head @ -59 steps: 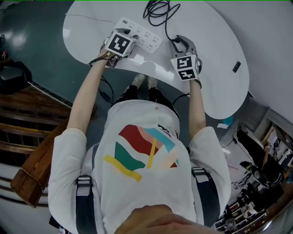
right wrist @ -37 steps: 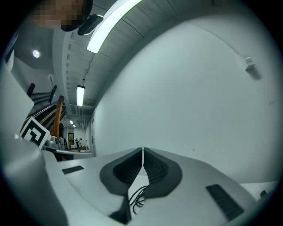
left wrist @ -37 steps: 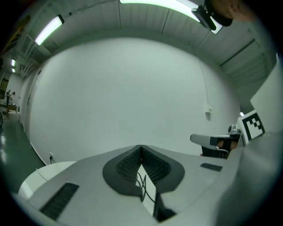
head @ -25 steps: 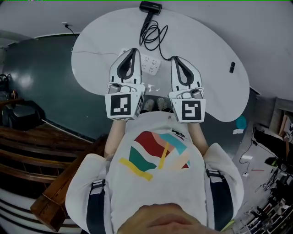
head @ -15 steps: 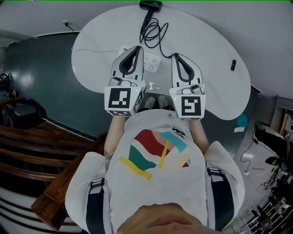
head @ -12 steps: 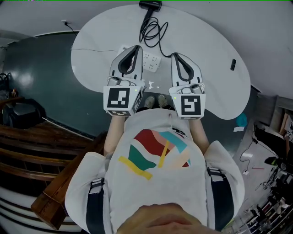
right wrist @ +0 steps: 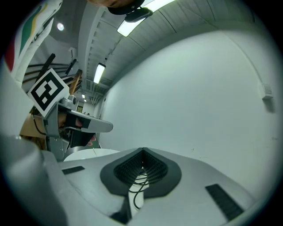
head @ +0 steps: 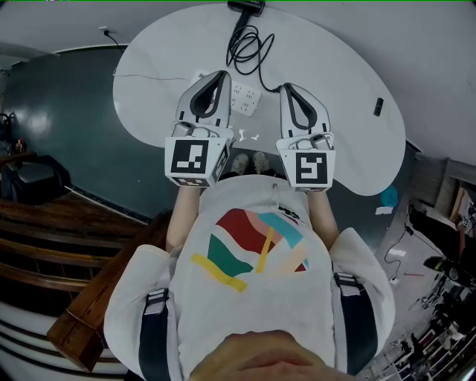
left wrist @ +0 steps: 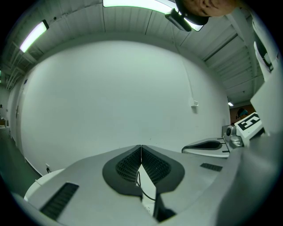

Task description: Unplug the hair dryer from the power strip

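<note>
In the head view the black hair dryer [head: 245,6] lies at the far edge of the white table [head: 335,67]. Its black cord [head: 249,46] coils toward me, and the cord's end is hidden behind my right gripper. A white power strip [head: 244,97] shows between the two grippers, partly covered by the left one. My left gripper [head: 220,75] and right gripper [head: 285,88] are held side by side above the table's near edge, pointing away from me. Both are shut with nothing in them. The left gripper view shows closed jaws [left wrist: 141,152]; the right gripper view shows the same [right wrist: 142,162], with cord [right wrist: 139,183] below.
A small black object [head: 380,106] lies at the table's right side. A white wall stands right behind the table. A dark floor and a wooden bench [head: 82,312] are at the left, and clutter sits on the floor at the right. My shoes [head: 247,161] show under the table edge.
Earlier both grippers were down at the table, the left one at the power strip. They have since risen and now sit level and side by side; little differs over the last second.
</note>
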The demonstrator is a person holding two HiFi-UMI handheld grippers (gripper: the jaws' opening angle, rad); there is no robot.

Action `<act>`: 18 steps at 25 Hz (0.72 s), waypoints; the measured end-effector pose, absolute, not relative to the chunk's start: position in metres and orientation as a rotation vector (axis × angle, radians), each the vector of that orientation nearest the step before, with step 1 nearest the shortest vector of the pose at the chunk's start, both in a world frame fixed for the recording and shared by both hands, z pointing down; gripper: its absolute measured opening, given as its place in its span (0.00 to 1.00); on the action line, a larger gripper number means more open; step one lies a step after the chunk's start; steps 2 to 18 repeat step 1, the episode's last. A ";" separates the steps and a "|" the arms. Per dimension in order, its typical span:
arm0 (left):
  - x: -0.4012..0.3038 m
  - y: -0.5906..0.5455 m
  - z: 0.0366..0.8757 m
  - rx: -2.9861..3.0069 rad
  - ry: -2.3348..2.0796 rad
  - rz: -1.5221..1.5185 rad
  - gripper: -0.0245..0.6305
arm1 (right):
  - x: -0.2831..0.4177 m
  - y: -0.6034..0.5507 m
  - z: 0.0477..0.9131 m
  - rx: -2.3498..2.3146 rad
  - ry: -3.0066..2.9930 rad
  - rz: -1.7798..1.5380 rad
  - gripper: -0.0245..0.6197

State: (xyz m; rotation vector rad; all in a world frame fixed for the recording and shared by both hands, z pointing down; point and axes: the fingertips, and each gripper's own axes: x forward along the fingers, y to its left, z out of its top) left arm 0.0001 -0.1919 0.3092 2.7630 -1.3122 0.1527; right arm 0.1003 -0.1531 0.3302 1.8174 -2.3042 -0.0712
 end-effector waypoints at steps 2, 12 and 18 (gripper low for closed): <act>0.000 -0.193 0.309 2.764 -1.312 0.154 0.06 | 0.101 -0.154 0.330 1.811 -2.304 -0.086 0.05; 0.000 -0.193 0.309 2.764 -1.312 0.154 0.06 | 0.101 -0.154 0.330 1.811 -2.304 -0.086 0.05; 0.000 -0.193 0.309 2.764 -1.312 0.154 0.06 | 0.101 -0.154 0.330 1.811 -2.304 -0.086 0.05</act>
